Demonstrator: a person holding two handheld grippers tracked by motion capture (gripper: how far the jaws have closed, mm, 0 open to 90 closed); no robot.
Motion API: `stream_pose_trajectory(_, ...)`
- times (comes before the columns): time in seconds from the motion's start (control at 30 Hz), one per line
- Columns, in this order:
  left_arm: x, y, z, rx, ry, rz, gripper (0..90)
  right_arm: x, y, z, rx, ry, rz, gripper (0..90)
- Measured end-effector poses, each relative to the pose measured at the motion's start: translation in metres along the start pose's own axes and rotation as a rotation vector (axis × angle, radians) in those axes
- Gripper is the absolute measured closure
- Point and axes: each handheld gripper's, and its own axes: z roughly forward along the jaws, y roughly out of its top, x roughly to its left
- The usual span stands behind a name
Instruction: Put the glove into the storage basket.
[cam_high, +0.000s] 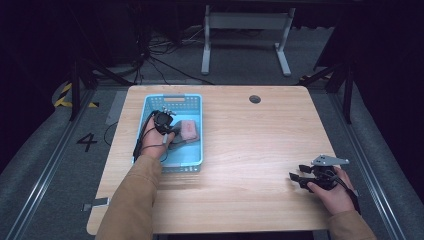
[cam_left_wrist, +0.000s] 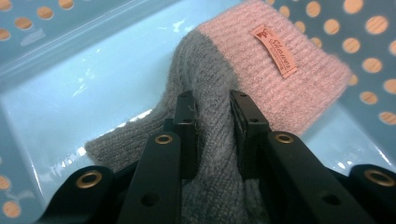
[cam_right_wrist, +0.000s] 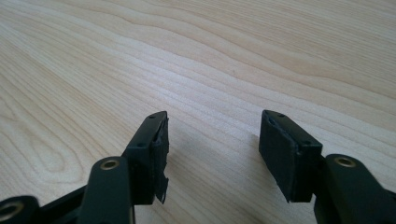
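A knitted piece, grey at one end and pink (cam_left_wrist: 275, 79) with a small sewn label at the other, lies in a light blue perforated basket (cam_high: 172, 98) on the left half of the table. In the high view its pink end (cam_high: 189, 130) rests against the basket's right side. My left gripper (cam_left_wrist: 212, 100) reaches down into the basket (cam_left_wrist: 70, 93), its jaws shut on a pinched fold of the grey part. From above, the left gripper (cam_high: 169, 131) sits mid-basket. My right gripper (cam_high: 296, 171) rests low near the table's right front, jaws open (cam_right_wrist: 212, 126), bare wood between them.
The wooden table (cam_high: 250, 140) has a round cable hole (cam_high: 255, 99) near its far edge. A white desk frame (cam_high: 245, 30) and cables stand on the floor behind. A "4" marking (cam_high: 86, 141) is on the floor at left.
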Motion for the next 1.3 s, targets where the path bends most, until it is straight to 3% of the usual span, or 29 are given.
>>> stream_pose_trajectory(0.4,0.001,-0.001,0.004,0.01,0.004,-0.021,72.5,0.0,0.0,0.0,-0.001,-0.001,0.0,43.2)
stream_pose_trajectory(0.5,0.002,-0.001,0.005,0.011,0.004,-0.024,67.5,0.0,0.0,0.0,0.0,-0.001,-0.001,43.2)
stream_pose_trajectory(0.6,0.001,-0.002,0.005,0.009,0.017,-0.026,56.6,0.001,0.0,0.0,-0.001,0.0,-0.002,43.1)
stream_pose_trajectory(0.77,-0.002,-0.005,0.001,-0.047,0.029,-0.06,49.0,0.001,0.001,0.001,0.0,0.002,-0.002,43.1)
stream_pose_trajectory(0.87,-0.005,-0.004,-0.003,-0.077,0.031,-0.058,50.7,0.002,0.002,0.002,-0.001,0.004,-0.006,43.0)
stream_pose_trajectory(1.2,-0.023,0.005,-0.021,-0.159,-0.021,-0.034,51.6,0.003,0.004,0.004,-0.002,0.01,-0.011,43.0)
stream_pose_trajectory(1.3,-0.027,0.006,-0.03,-0.199,-0.061,-0.043,53.3,0.003,0.005,0.004,-0.006,0.013,-0.011,43.1)
